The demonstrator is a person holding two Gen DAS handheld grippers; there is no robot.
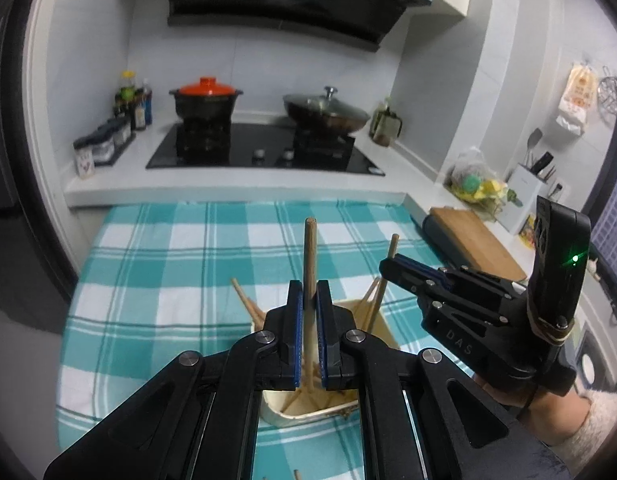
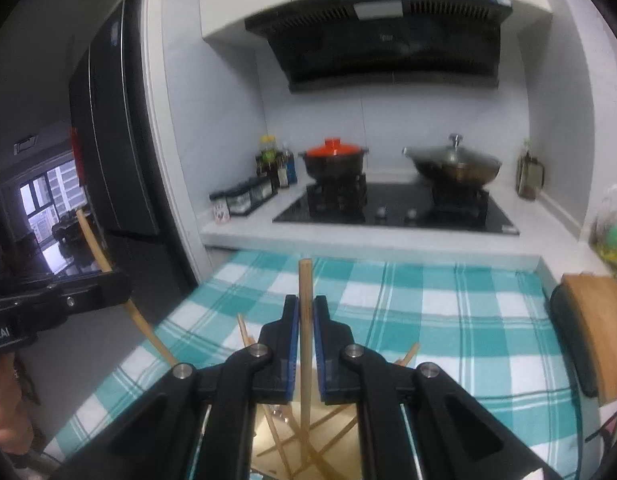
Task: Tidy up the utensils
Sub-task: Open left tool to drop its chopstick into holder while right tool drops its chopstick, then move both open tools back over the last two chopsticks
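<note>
The left hand-held gripper (image 1: pixel 309 300) points forward and downward, its blue-padded jaws drawn almost together and clamped on a thin wooden chopstick (image 1: pixel 309 256) that stands nearly upright between them. The right hand-held gripper (image 2: pixel 305 322) holds the same pose, jaws pinched on a second chopstick (image 2: pixel 305 292). In the left wrist view the right one sits just to the right, with the person's hand (image 1: pixel 548 408) and a pale sleeve cuff (image 1: pixel 600 424) behind it.
</note>
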